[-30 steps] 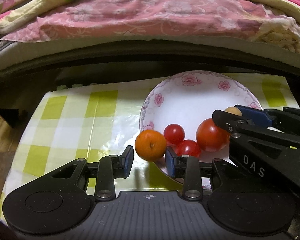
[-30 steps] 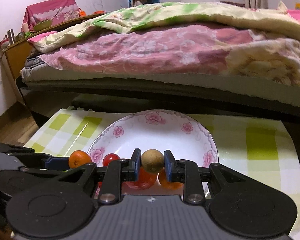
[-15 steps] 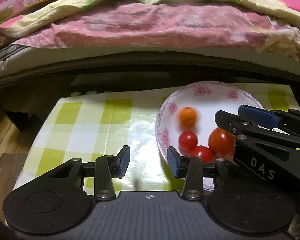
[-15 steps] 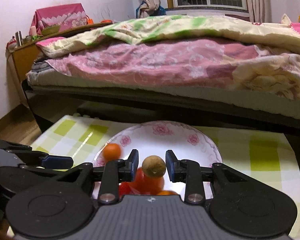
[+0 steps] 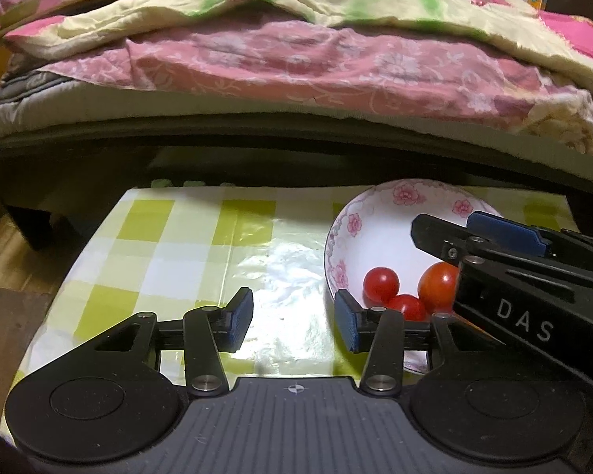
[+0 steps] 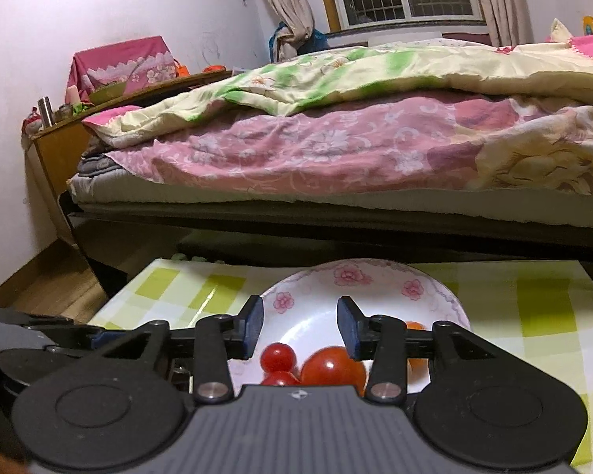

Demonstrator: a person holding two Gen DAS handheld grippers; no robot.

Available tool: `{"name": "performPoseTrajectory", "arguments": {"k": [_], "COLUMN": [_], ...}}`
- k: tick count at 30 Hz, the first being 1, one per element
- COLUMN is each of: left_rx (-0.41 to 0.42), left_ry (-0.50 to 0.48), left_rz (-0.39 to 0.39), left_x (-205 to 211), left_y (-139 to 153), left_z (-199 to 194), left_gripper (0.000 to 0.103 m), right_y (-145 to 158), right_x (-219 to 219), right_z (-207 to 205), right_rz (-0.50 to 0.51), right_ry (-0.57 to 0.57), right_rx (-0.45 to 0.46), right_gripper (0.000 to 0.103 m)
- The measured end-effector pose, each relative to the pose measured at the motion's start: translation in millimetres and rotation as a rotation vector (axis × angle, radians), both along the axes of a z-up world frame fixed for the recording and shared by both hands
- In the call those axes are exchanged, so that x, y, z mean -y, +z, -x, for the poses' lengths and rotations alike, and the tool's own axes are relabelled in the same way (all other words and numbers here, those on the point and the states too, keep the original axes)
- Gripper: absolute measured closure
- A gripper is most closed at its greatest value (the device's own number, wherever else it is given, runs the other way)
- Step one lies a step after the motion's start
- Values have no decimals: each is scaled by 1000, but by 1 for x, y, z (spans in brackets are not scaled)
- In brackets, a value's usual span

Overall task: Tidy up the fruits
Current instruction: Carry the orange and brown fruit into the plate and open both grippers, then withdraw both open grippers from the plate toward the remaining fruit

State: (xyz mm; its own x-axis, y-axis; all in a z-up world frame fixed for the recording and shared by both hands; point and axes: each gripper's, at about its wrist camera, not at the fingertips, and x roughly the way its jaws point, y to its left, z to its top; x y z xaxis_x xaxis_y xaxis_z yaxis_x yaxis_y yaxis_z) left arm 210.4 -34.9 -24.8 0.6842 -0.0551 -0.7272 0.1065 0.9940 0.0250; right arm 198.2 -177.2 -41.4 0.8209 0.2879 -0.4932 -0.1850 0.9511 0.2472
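A white floral plate (image 5: 375, 213) (image 6: 375, 280) sits on the green-checked table. It holds two small red tomatoes (image 5: 381, 281) (image 6: 277, 356), a larger tomato (image 5: 439, 282) (image 6: 332, 367) and an orange fruit (image 6: 415, 326) partly hidden by my right finger. My left gripper (image 5: 292, 322) is open and empty, low over the cloth just left of the plate. My right gripper (image 6: 301, 326) is open and empty above the plate; its body (image 5: 525, 276) covers the plate's right side in the left wrist view. The brown round fruit is out of sight.
The green-checked tablecloth (image 5: 186, 252) covers a low table. A bed with pink and cream quilts (image 6: 336, 146) runs along the far edge. A wooden cabinet (image 6: 55, 150) stands at the back left. Wood floor (image 5: 4, 260) lies to the left.
My left gripper let go of the orange, which rolled into the plate, and drew back left. My right gripper opened and dropped the brown round fruit. Both rose a little.
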Motion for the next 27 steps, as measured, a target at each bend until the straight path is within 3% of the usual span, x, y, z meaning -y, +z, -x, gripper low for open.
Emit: {"name": "performPoseTrajectory", "arguments": {"k": [4,13,20,24,27], "left_rx": [23,84,3,16,4], "left_ry": [-13,-75,-119,-241,-299], "left_rz": [42,87,135,37,19], "left_x": [-9,-38,-56,-33,-20], "left_y": [8,25,0,-8,-18], "left_z": [8,59,84,86,83], "left_gripper": [43,38,39,39,39], "right_y": [4,18,27,24,19], "right_x": [-3,3,17,7,5], "right_z": [-3,15,38,56,69], "right_rz": [-1,23,82,147,179], "right_ry": [5,1,-22,36,65], "right_rx": [10,30,-22,-66,-124], "right_gripper": [45,45,45,45,46]}}
